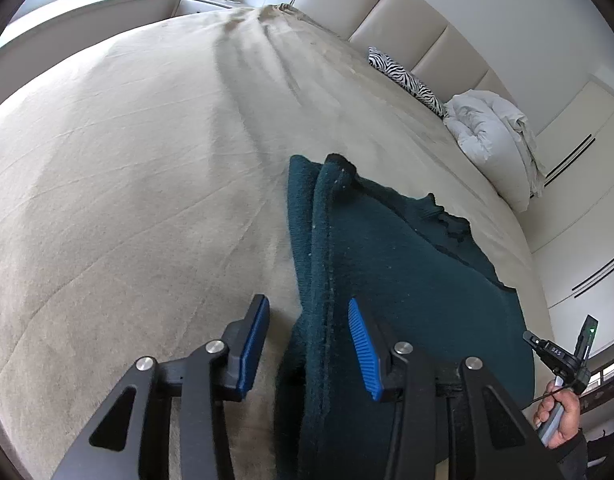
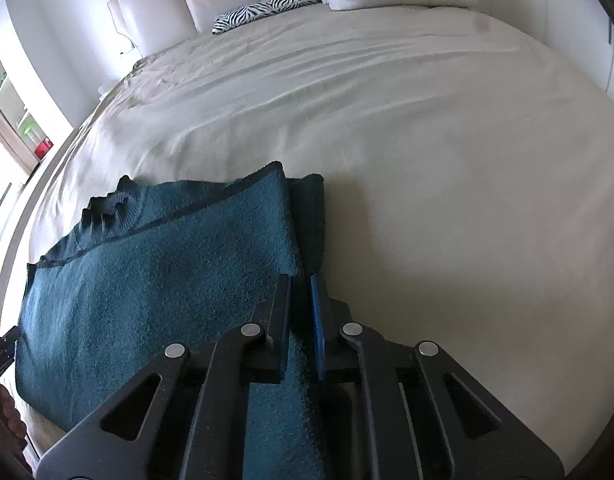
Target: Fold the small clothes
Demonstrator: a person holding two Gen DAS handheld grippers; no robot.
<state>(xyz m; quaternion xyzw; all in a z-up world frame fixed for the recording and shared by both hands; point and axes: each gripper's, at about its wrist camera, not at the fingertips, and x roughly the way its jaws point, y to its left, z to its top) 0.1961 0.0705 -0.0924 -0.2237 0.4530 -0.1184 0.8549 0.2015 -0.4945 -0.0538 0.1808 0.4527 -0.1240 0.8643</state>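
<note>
A dark teal knitted sweater (image 1: pixel 407 272) lies partly folded on the beige bed. In the left wrist view my left gripper (image 1: pixel 307 344) is open, its jaws standing on either side of the sweater's folded left edge, which rises between them. In the right wrist view the sweater (image 2: pixel 159 280) lies to the left, and my right gripper (image 2: pixel 301 320) is shut on its right folded edge, with cloth pinched between the blue pads. The right gripper's body and the hand holding it (image 1: pixel 563 368) show at the right edge of the left wrist view.
The beige bedsheet (image 1: pixel 147 180) spreads wide around the sweater. A zebra-print pillow (image 1: pixel 407 80) and a white folded duvet (image 1: pixel 491 132) lie by the padded headboard (image 1: pixel 387 12). A nightstand (image 1: pixel 203 2) stands at the far corner.
</note>
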